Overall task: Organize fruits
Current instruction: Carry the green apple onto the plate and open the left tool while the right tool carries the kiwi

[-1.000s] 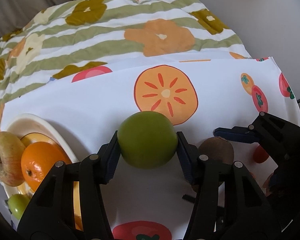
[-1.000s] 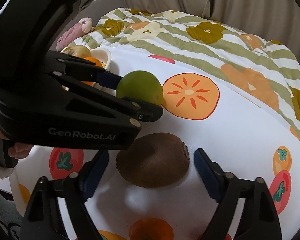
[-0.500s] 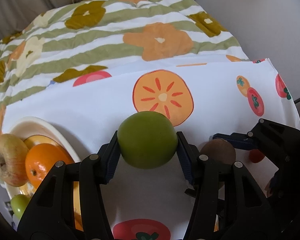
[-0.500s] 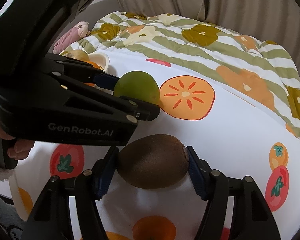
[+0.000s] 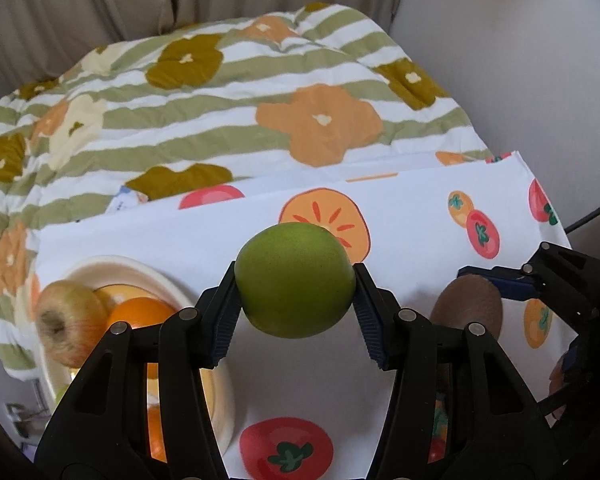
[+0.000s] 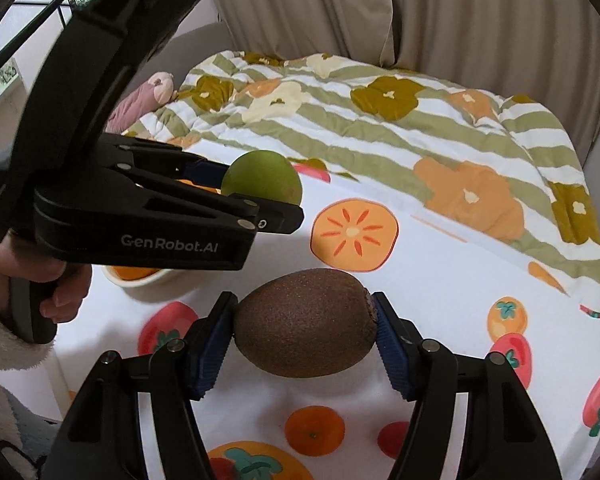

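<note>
Holding a green apple (image 5: 295, 279) squarely between its blue pads, the left gripper (image 5: 296, 296) sits clear above the fruit-print cloth (image 5: 412, 216), and the cream bowl (image 5: 204, 392) lies down and to its left, just beside the near finger. That bowl already carries a russet apple (image 5: 66, 330) and an orange (image 5: 140, 314). The right gripper (image 6: 305, 334) is clamped on a kiwi (image 6: 305, 322) end to end, its long axis running across from pad to pad. Judging by position, the left hand is nearer the bowl, so its apple should probably go in first; the kiwi has to cross behind it.
</note>
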Demonstrator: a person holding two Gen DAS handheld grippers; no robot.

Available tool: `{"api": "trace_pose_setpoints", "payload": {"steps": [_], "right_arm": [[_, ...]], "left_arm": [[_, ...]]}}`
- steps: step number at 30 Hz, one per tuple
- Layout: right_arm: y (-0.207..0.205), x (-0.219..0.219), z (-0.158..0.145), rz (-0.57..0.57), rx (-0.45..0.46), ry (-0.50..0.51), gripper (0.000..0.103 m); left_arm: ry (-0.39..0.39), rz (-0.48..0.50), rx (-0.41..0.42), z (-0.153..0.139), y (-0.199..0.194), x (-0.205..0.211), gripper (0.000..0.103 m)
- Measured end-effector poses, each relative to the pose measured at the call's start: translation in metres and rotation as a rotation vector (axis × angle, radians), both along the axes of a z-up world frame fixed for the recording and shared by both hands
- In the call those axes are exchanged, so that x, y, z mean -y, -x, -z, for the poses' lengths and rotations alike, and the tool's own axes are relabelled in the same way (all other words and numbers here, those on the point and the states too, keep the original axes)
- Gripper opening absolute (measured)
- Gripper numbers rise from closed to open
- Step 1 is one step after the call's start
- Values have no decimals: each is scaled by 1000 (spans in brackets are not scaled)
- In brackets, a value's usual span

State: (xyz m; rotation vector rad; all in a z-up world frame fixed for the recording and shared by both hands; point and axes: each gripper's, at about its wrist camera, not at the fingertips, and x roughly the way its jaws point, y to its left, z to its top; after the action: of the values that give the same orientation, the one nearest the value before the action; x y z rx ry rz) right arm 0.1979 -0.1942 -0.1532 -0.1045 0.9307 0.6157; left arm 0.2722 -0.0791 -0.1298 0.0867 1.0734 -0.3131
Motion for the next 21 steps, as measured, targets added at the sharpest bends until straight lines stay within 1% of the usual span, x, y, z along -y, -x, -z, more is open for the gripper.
{"api": "trace_pose_setpoints", "payload": {"steps": [6, 11, 15, 21], "right_arm": [[6, -4, -24, 8, 29, -10, 63], [11, -15, -40, 17, 47, -13, 63], [14, -29, -44, 17, 45, -28, 63], [13, -52, -38, 34, 16, -39, 63]], "left_arm": [[11, -34, 39, -27, 14, -22, 57], [10, -68, 57, -41, 26, -50, 57], [1, -99, 55, -42, 37, -80, 57], [-28, -143, 22, -30, 50, -130, 57]]}}
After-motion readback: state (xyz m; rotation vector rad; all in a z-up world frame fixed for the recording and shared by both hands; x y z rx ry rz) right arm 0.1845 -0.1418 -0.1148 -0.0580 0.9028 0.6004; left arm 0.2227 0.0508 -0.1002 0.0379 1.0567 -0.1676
